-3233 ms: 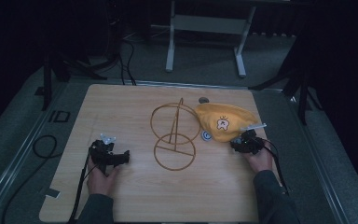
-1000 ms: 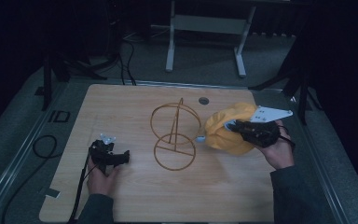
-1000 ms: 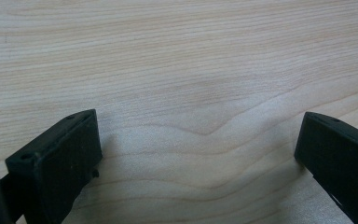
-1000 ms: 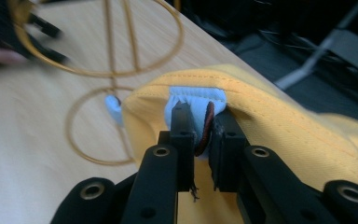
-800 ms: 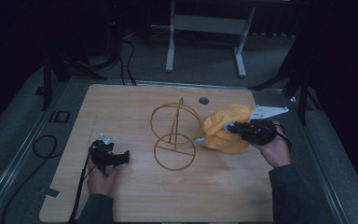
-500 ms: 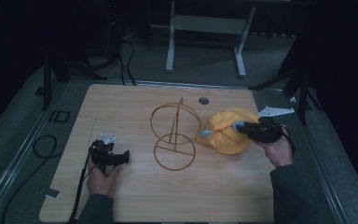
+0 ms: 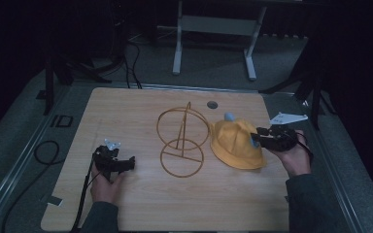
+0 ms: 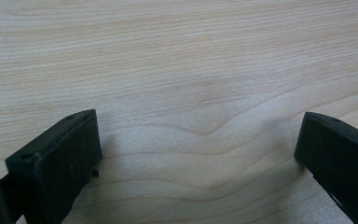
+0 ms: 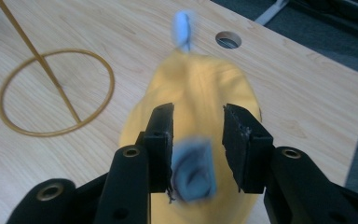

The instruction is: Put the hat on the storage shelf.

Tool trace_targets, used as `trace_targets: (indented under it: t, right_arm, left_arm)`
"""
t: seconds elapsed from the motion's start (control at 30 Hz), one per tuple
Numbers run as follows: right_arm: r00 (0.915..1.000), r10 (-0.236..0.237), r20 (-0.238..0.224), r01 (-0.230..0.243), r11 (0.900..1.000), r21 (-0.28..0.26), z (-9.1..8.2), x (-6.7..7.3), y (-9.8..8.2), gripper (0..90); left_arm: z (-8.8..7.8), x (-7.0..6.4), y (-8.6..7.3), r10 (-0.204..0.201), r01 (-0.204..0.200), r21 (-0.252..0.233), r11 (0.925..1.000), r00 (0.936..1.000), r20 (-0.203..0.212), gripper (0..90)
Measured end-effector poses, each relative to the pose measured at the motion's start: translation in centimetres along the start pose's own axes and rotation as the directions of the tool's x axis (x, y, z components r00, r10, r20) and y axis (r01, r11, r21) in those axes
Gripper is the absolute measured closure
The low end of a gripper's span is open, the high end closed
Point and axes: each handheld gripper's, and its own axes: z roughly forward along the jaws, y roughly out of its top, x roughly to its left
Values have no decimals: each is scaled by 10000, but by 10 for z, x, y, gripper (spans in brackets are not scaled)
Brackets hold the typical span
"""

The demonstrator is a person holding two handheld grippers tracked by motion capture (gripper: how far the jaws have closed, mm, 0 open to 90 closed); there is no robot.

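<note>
Yellow hat (image 7: 237, 144) (pale-blue tabs) — gold wire stand (image 7: 181, 142).

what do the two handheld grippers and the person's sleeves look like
Both the left gripper and the right gripper are black, each with two blocky, flat-faced jaws. The right one has round bolt holes along its jaw arms and a grey three-cornered plate on top. A black cable trails from the left one. The person wears dark long sleeves.

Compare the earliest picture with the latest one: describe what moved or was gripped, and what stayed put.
The right gripper took hold of the yellow hat, lifted it off the table, turned it over and brought it back down beside the wire stand; its jaws now sit around a blue tab on the hat. The left gripper, stand and table stayed as they were.
</note>
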Motion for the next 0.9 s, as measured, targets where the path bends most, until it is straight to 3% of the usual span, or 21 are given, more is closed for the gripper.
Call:
trace_targets:
  t: [0.1, 0.33, 0.6, 0.9]
  right_arm:
    - [9984, -467, 322, 455, 9982, 382, 5, 1, 8, 639]
    - [9952, -840, 505, 785, 9916, 1027, 15, -1, 15, 650]
    - [9886, -1499, 121, 1460, 9757, 1635, 23, -1, 31, 672]
    - [9831, -1829, 10, 1775, 9556, 2351, 30, -3, 43, 672]
  left_arm:
    - [0, 0, 0, 5, -5, -2, 10000, 10000, 6, 4]
    - [0, 0, 0, 8, -8, -5, 10000, 10000, 9, 4]
    - [0, 0, 0, 28, -28, 11, 10000, 10000, 10, 4]
    - [0, 0, 0, -4, 4, -3, 10000, 10000, 12, 4]
